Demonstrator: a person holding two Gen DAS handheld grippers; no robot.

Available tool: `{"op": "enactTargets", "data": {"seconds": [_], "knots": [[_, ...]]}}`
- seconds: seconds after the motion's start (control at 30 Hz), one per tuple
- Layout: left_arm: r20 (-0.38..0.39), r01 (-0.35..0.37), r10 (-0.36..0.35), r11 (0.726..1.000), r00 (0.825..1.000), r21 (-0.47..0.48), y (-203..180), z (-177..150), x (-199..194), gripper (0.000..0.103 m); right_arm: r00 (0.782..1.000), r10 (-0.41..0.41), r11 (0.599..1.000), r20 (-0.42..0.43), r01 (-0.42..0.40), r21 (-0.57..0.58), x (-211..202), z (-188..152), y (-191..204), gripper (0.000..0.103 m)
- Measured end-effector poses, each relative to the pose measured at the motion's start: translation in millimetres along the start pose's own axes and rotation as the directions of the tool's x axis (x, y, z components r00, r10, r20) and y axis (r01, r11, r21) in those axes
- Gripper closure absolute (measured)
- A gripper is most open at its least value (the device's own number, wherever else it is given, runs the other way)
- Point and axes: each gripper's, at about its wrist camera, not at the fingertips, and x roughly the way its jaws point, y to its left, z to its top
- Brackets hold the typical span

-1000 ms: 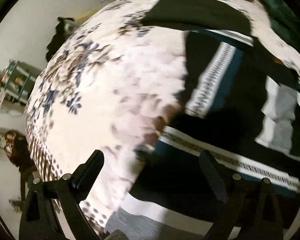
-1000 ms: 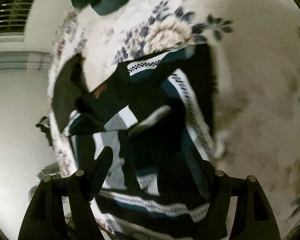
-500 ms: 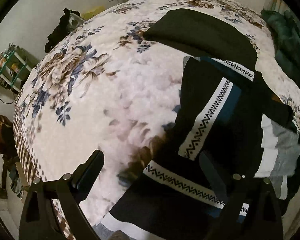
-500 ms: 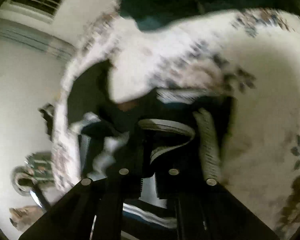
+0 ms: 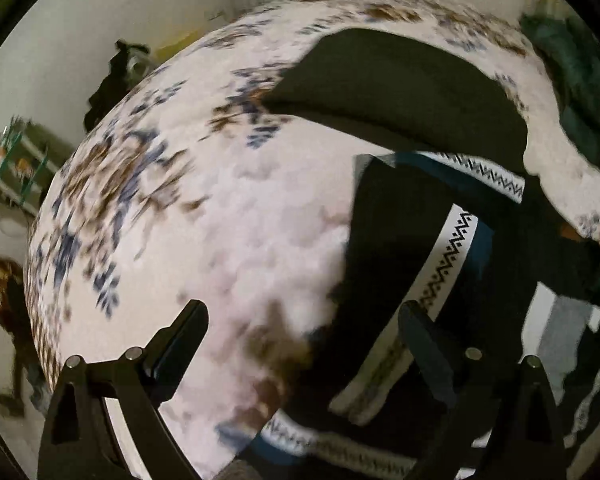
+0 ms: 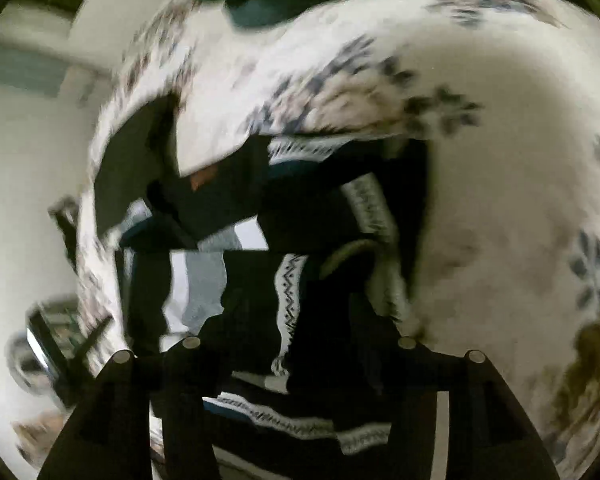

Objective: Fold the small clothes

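A black garment with white zigzag bands and teal stripes (image 5: pixel 452 264) lies on the floral bed. My left gripper (image 5: pixel 304 320) is open just above the bed, at the garment's left edge, with its right finger over the cloth. In the right wrist view the same garment (image 6: pixel 288 292) fills the middle. My right gripper (image 6: pixel 296 344) stands part open, its dark fingers hard to separate from the black cloth lying between them. I cannot tell whether it grips the cloth.
A plain dark cloth (image 5: pixel 400 92) lies on the bed beyond the garment. A dark green pile (image 5: pixel 576 72) sits at the far right. The floral bedspread (image 5: pixel 228 208) spreads left. A shelf (image 5: pixel 16 164) stands off the bed's left side.
The right gripper shut near the garment half a second ago and now stands wider apart. The left gripper has dropped closer to the garment's edge. A fold of the banded cloth has shifted.
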Motion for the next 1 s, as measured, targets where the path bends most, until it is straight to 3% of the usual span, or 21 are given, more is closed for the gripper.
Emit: {"op": "enactTargets", "data": {"seconds": [0.07, 0.13, 0.2, 0.3, 0.47, 0.6, 0.83, 1.0], "knots": [[-0.027, -0.028, 0.030, 0.998, 0.999, 0.049, -9, 2, 18, 0.006, 0.995, -0.081, 0.996, -0.062, 0.078, -0.049, 27, 0, 5, 0.050], [-0.077, -0.023, 0.029, 0.997, 0.997, 0.078, -13, 0, 41, 0.006, 0.978, -0.189, 0.982, -0.093, 0.186, -0.035, 40, -6, -17, 0.051], [-0.109, 0.012, -0.004, 0.997, 0.994, 0.073, -9, 0, 52, 0.006, 0.969, -0.211, 0.976, -0.130, 0.216, 0.024, 42, -13, -43, 0.051], [-0.078, 0.044, -0.038, 0.996, 0.996, 0.079, -2, 2, 38, 0.006, 0.984, -0.116, 0.984, -0.138, 0.132, 0.115, 23, -19, -60, 0.050], [-0.002, 0.125, -0.125, 0.988, 0.992, 0.092, 14, -9, -10, 0.006, 0.999, -0.010, 0.980, -0.046, 0.019, 0.196, -38, -25, -62, 0.050], [0.006, 0.143, -0.144, 0.986, 0.990, 0.091, 23, -38, -32, 0.006, 0.999, -0.034, 0.988, -0.001, 0.034, 0.153, -57, 0, -67, 0.050], [-0.047, 0.092, -0.088, 0.991, 0.995, 0.101, 16, -117, -53, 0.006, 0.995, 0.083, 0.982, -0.047, -0.074, 0.173, -22, 54, -105, 0.050], [-0.059, 0.004, -0.001, 0.998, 0.998, 0.062, 6, -177, -83, 0.006, 0.965, 0.223, 0.958, -0.140, -0.190, 0.217, 32, 89, -136, 0.050]]}}
